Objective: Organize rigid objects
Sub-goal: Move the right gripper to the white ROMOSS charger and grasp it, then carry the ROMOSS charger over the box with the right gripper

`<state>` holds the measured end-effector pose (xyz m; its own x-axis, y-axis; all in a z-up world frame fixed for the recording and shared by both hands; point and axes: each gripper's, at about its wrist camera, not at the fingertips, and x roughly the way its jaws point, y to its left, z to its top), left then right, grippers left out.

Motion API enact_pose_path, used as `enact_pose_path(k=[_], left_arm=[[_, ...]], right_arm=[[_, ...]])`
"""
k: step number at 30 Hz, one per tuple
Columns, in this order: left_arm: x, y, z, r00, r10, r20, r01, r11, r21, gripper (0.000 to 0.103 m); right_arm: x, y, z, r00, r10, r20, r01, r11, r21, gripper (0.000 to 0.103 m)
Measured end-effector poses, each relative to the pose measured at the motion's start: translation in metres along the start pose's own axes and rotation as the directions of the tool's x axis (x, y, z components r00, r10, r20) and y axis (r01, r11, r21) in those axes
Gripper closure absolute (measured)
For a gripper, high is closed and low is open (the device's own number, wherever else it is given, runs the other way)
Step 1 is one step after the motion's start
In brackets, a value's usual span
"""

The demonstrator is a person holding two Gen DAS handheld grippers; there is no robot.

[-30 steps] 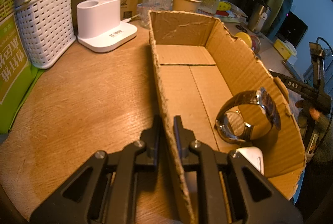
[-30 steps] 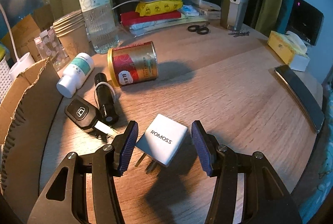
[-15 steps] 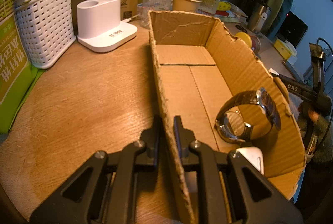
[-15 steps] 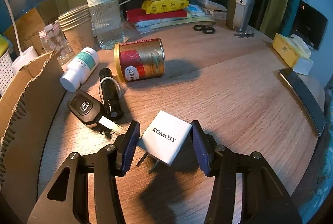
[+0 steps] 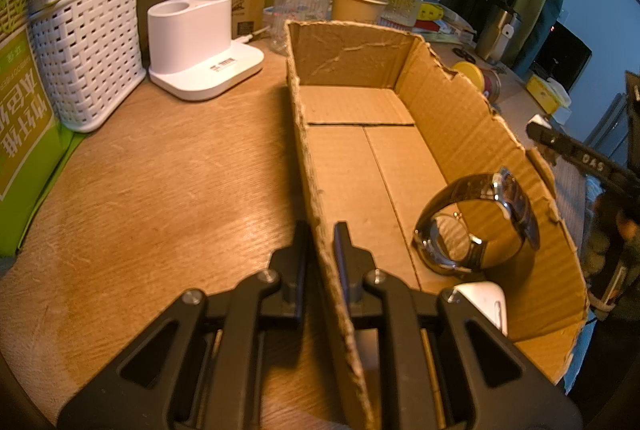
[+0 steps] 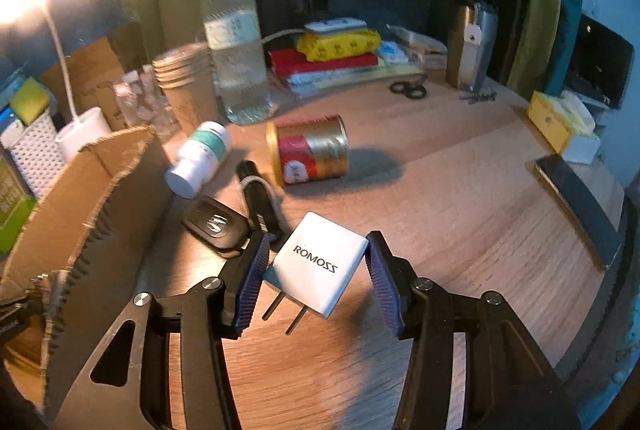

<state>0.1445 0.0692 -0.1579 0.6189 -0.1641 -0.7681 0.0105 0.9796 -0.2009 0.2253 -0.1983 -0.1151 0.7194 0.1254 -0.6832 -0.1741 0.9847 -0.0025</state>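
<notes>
My left gripper (image 5: 320,242) pinches the brown cardboard box (image 5: 400,158) wall so it stays put. My right gripper (image 6: 316,270) squeezes the white square charger (image 6: 322,264), lifted above the wooden table (image 6: 440,198), so it can go in.

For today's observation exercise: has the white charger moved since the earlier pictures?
Yes. The white charger, gripped by the right gripper, has lifted off the table, rising above the car key.
</notes>
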Motion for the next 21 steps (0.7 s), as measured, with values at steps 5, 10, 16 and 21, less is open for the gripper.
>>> enact_pose_path(k=[5, 10, 16, 21], left_arm=[[0.0, 0.0, 0.0, 1.0, 0.0, 0.0, 0.0, 1.0, 0.0, 0.09], [0.0, 0.0, 0.0, 1.0, 0.0, 0.0, 0.0, 1.0, 0.0, 0.089], [0.0, 0.0, 0.0, 1.0, 0.0, 0.0, 0.0, 1.0, 0.0, 0.089], [0.0, 0.0, 0.0, 1.0, 0.0, 0.0, 0.0, 1.0, 0.0, 0.09]], right_arm=[[-0.018, 0.019, 0.006, 0.999, 0.04, 0.038, -0.038, 0.999, -0.037, 0.05], [-0.031, 0.038, 0.01, 0.995, 0.083, 0.063, -0.078, 0.994, -0.07, 0.05], [-0.041, 0.059, 0.011, 0.987, 0.14, 0.079, -0.132, 0.986, -0.106, 0.05], [-0.049, 0.078, 0.011, 0.978, 0.191, 0.089, -0.177, 0.974, -0.141, 0.05]])
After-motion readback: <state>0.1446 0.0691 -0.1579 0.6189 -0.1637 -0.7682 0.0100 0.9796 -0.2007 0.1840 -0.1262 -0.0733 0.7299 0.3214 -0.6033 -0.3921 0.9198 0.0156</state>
